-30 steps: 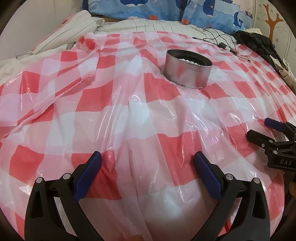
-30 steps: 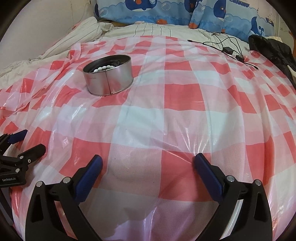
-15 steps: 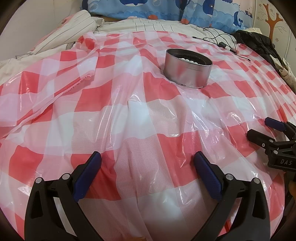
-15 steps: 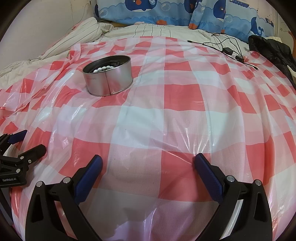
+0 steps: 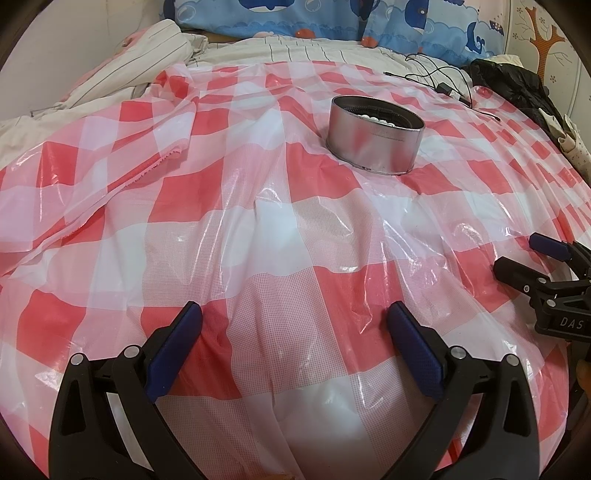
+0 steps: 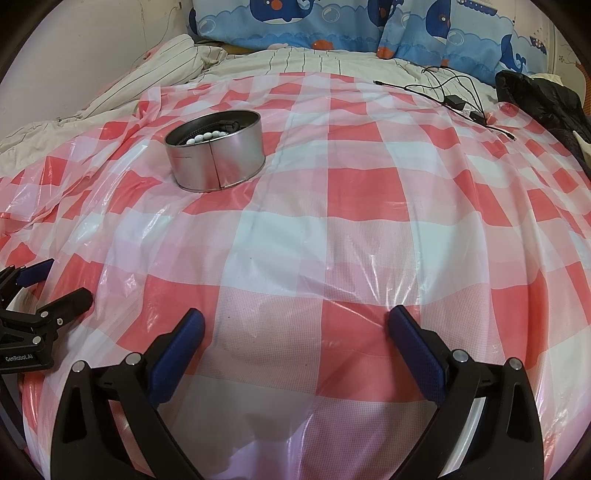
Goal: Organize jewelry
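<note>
Essentially nothing differs from a second ago: both tongs, left and right, remain spread and empty above the checked plastic sheet on the bed. One round metal tin sits well ahead, holding one string of white beads. Two whale-print pillows lie beyond.

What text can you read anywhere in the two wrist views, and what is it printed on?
"DAS": on the black body of the right gripper, cut off by the left wrist view's edge.
"GenRobot.AI": on the black body of the left gripper, in the right wrist view.
No lettering shows on the round metal tin.
</note>
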Demonstrator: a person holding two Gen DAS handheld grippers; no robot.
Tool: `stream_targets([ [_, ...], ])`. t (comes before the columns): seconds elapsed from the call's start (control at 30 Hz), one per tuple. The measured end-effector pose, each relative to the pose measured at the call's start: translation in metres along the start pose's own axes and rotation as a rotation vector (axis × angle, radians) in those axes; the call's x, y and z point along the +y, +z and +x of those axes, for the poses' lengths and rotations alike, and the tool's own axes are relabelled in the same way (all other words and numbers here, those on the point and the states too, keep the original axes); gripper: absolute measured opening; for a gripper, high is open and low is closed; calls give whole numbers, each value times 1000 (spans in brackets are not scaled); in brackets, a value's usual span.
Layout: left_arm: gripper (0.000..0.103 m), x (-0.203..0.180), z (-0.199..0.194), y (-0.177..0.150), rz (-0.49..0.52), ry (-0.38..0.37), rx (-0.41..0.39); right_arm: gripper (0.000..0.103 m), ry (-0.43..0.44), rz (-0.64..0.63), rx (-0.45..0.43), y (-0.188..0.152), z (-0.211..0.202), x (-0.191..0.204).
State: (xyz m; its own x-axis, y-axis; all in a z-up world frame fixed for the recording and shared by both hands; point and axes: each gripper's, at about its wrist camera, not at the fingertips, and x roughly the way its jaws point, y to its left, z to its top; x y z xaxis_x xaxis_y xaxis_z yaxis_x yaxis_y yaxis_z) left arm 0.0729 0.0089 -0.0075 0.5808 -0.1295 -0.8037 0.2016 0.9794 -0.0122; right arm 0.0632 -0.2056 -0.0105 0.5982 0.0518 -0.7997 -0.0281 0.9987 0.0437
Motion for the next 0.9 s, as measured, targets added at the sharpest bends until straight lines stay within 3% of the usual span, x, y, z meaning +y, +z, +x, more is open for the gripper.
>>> stream_targets([
  [0.9,97,-3,3,-2,7,9,-1,96,1,1,-1,0,0,0],
])
